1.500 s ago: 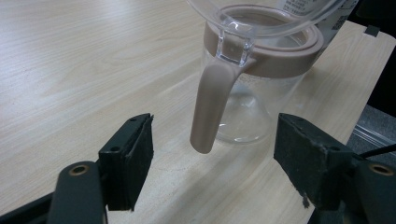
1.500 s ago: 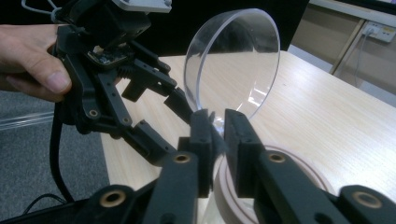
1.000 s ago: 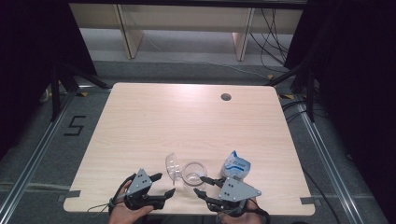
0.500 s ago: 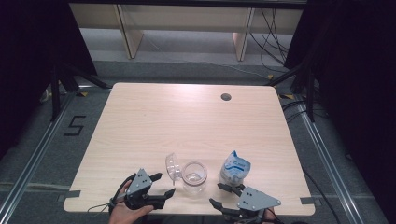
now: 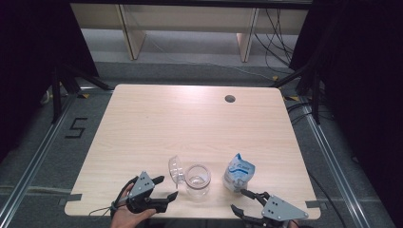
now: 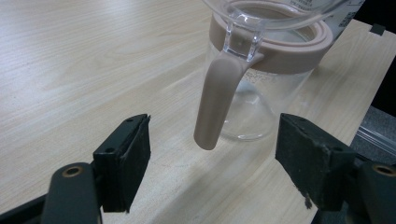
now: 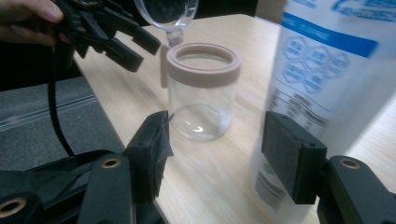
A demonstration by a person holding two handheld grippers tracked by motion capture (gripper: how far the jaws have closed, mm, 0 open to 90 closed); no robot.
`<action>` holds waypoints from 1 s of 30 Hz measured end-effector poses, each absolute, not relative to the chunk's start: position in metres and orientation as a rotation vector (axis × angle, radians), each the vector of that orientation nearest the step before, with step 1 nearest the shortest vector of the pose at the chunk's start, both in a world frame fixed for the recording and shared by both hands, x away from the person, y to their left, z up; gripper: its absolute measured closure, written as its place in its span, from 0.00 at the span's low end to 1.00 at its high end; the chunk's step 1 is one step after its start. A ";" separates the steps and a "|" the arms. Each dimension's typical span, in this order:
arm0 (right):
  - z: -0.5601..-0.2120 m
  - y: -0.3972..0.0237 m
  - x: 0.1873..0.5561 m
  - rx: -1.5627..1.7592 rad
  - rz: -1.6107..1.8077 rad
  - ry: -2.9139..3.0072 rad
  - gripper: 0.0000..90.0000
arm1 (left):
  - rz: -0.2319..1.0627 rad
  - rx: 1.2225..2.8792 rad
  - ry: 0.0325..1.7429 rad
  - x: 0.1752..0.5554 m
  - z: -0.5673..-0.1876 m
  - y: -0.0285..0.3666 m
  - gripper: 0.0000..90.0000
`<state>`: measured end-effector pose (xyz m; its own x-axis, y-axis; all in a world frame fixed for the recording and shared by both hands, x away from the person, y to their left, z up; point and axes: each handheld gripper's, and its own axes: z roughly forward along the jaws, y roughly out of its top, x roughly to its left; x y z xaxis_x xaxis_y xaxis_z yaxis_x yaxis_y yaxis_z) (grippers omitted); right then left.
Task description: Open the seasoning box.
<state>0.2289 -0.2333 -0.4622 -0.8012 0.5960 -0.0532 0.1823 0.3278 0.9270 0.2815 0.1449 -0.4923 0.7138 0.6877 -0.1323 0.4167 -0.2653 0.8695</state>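
Observation:
A clear glass jar (image 5: 197,179) with a tan collar stands near the table's front edge, its clear hinged lid (image 5: 176,169) swung open to the left. My left gripper (image 5: 167,187) is open just left of it. In the left gripper view the jar's tan strap (image 6: 217,98) hangs ahead of the gap between the jaws, untouched. A white and blue pouch (image 5: 238,172) stands upright to the right of the jar. My right gripper (image 5: 240,200) sits below the pouch at the table's edge. Its jaws have just been opening and hold nothing, with the pouch (image 7: 322,70) close beyond one jaw.
The light wooden table (image 5: 190,123) has a round cable hole (image 5: 230,99) at the back right. In the right gripper view the jar (image 7: 201,93) stands ahead, and the left gripper (image 7: 116,37) and a hand are behind it. Dark floor and rails surround the table.
My right gripper has drawn back from the pouch toward the table's front edge and its jaws have spread. The pouch stands alone. The left gripper has not moved.

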 end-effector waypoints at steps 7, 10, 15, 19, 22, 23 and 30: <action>-0.464 -0.249 0.229 0.772 1.422 2.158 0.42 | 0.325 1.899 0.848 0.282 -0.493 0.144 0.29; -0.465 -0.251 0.230 0.806 1.403 2.142 0.40 | 0.327 1.898 0.849 0.282 -0.494 0.144 0.29; -0.468 -0.257 0.234 0.861 1.385 2.134 0.33 | 0.333 1.899 0.847 0.282 -0.493 0.145 0.27; -0.469 -0.260 0.239 0.898 1.369 2.111 0.28 | 0.332 1.889 0.869 0.280 -0.493 0.144 0.26; -0.470 -0.261 0.240 0.920 1.362 2.097 0.25 | 0.329 1.880 0.875 0.280 -0.494 0.144 0.26; -0.470 -0.261 0.243 0.914 1.368 2.077 0.24 | 0.318 1.871 0.875 0.280 -0.494 0.144 0.26; -0.474 -0.263 0.251 0.926 1.347 2.074 0.19 | 0.309 1.865 0.893 0.281 -0.495 0.145 0.26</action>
<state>0.2507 -0.2627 -0.4745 -0.6462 0.7620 -0.0412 0.2721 0.2806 0.9205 0.2807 0.1449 -0.4953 0.6940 0.6988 -0.1734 0.4420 -0.2234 0.8687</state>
